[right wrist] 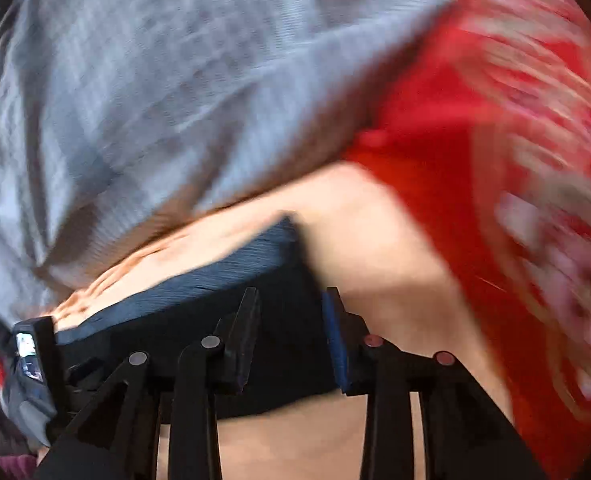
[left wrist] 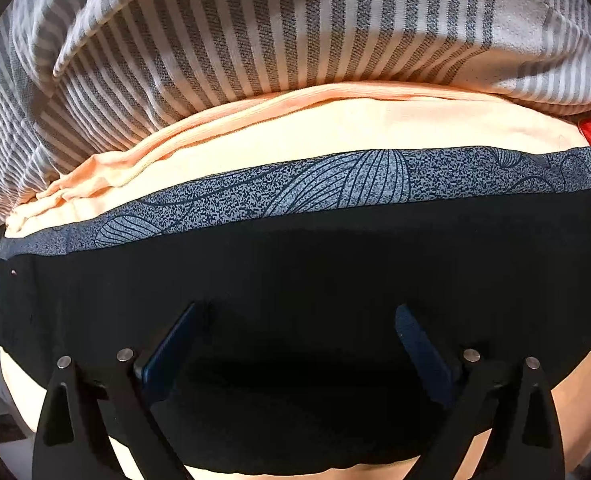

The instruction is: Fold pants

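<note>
Both grippers point steeply down at the pants (left wrist: 295, 264), a black garment with a grey patterned waistband (left wrist: 335, 188) lying across a pale peach cloth (left wrist: 335, 128). The left gripper (left wrist: 295, 320) hangs over the black fabric with its fingers (left wrist: 175, 344) spread wide, released; the cloth lies flat between and beneath them, and whether the tips touch it cannot be told. The waistband runs across the view beyond the tips, with the peach cloth behind it and a grey striped cloth (left wrist: 255, 40) further back. The right gripper (right wrist: 291, 312) sits over the pants' end, its view blurred. Its fingers (right wrist: 247, 332) stand partly apart, with black fabric showing in the gap but no pad pressing on it. The waistband's end lies just beyond the left finger's tip. A red patterned cloth (right wrist: 475, 160) lies to the right, the grey cloth behind.
</note>
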`<state>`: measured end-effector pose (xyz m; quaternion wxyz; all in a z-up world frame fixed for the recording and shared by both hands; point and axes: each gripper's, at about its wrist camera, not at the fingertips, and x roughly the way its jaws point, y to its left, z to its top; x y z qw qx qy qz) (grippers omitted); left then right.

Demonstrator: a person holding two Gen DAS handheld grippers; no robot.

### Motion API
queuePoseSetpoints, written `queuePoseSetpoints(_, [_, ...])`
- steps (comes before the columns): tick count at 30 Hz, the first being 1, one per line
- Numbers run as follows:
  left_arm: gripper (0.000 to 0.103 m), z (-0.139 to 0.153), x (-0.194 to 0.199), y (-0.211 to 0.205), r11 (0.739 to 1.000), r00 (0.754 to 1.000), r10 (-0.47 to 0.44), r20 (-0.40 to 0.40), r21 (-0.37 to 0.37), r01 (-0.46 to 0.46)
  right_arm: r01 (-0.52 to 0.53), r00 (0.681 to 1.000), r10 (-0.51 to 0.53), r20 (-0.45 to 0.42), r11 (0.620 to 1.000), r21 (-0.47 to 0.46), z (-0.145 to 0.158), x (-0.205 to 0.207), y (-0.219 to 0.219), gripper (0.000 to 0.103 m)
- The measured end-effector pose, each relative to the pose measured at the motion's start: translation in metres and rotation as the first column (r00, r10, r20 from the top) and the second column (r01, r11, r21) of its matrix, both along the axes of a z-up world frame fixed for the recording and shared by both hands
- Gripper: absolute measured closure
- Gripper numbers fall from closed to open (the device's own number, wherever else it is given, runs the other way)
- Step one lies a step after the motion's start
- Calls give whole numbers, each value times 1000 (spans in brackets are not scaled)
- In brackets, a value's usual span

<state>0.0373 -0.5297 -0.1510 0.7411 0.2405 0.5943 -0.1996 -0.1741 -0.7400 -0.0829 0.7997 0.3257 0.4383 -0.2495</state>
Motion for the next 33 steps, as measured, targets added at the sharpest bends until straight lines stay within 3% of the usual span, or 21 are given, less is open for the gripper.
queuePoseSetpoints(3, [5, -3, 2, 4, 1000, 1000, 11, -10, -5, -11, -50, 999, 50, -18, 998, 33, -20, 33, -3, 69])
queuePoseSetpoints(5, [5, -5, 3, 8, 1000, 1000, 13, -10, -13, -13, -19, 997, 24, -74, 997, 70, -46, 46, -16, 71])
queuePoseSetpoints(6, [5, -6, 4, 9, 1000, 1000, 14, -11, -16, -14, 0, 996, 8, -86, 996, 89, -55, 47, -22, 84])
queuePoseSetpoints(7, [5, -6, 4, 9, 1000, 1000, 19, -16, -19, -20, 26, 997, -19, -76, 996, 89, -59, 47, -29, 90])
queuePoseSetpoints(9, [5, -8, 7, 12, 999, 999, 27, -22, -23, -28, 62, 997, -58, -58, 996, 59, -53, 45, -40, 94])
queuePoseSetpoints(13, [5, -12, 11, 17, 999, 999, 35, -21, -24, -35, 153, 988, -152, -17, 986, 68, -31, 28, -51, 89])
queuePoseSetpoints(16, [5, -12, 13, 15, 999, 999, 38, -32, -13, -38, 144, 989, -146, 14, 984, 102, -16, 9, -37, 88])
queuePoseSetpoints(20, [5, -12, 12, 15, 999, 999, 29, -22, -17, -30, 110, 991, -120, 61, 983, 147, -3, -20, -2, 75])
queuePoseSetpoints(23, [4, -12, 11, 15, 999, 999, 26, -18, -24, -27, 91, 994, -101, 43, 976, 199, -16, -38, 21, 71])
queuePoseSetpoints(26, [4, -12, 12, 16, 999, 999, 27, -25, -30, -28, 83, 988, -117, 97, 949, 306, -33, -51, 38, 69])
queuePoseSetpoints(28, [4, -13, 13, 17, 999, 999, 27, -27, -29, -28, 76, 986, -124, 114, 931, 358, -48, -62, 50, 57])
queuePoseSetpoints(33, [4, -12, 12, 16, 999, 1000, 22, -17, -24, -23, 164, 963, -241, 121, 880, 446, -78, -82, 50, 53])
